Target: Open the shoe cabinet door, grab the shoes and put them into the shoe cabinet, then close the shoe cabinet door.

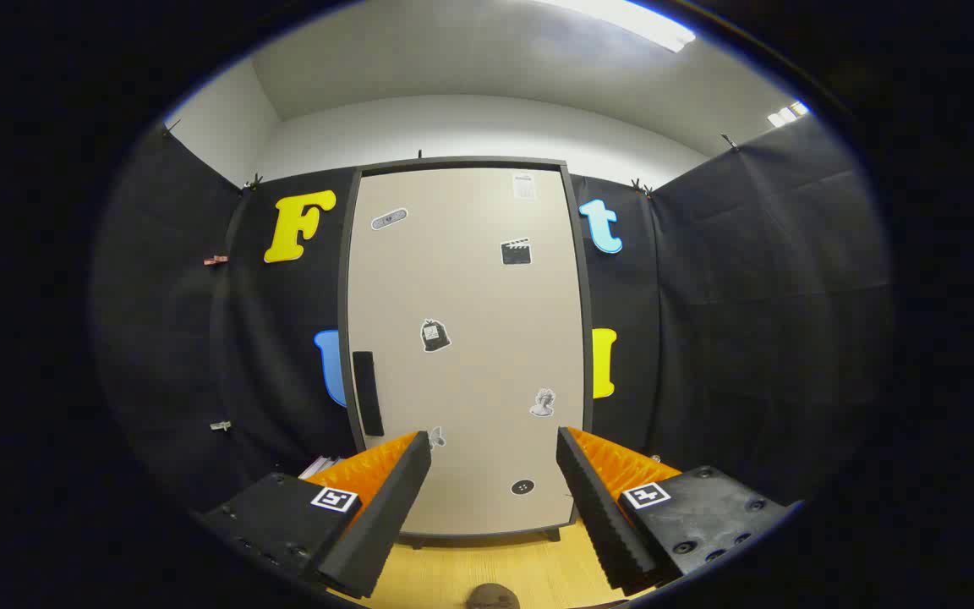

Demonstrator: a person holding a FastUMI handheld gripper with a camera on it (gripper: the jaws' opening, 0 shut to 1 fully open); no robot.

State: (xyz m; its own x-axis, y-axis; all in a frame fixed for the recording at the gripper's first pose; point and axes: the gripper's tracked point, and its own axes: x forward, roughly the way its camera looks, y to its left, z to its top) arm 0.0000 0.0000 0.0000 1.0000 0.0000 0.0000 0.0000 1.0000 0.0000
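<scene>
— So, where is the tall beige shoe cabinet with the dark grey frame (pixel 466 338)?

— Straight ahead of the jaws (pixel 494 448), standing upright on the light wooden floor (pixel 470 571) against the booth's black cloth wall (pixel 749 321). Its door is shut, flush in the frame.

— And the handle?

— A flat black vertical handle (pixel 367 392) sits on the door's left edge, low down, just above and beyond the left finger's tip.

— What are the jaws doing?

— Released and spread wide, gripping nothing. Both fingers point at the lower part of the door, with bare door panel showing between them. They look apart from the door, not touching it.

— Any shoes?

— A rounded dark brown object (pixel 491 598) lies on the floor between the fingers, close under the gripper; too little of it shows to tell whether it is a shoe.

— Anything on the door itself?

— Several small stickers (pixel 435 336) are scattered over the panel; one small round black one (pixel 522 486) sits low, between the fingers.

— And around that?

— White walls and ceiling rise above the cloth, with a bright ceiling light (pixel 622 21) overhead. Small clips (pixel 216 260) pin the cloth on the left.
</scene>
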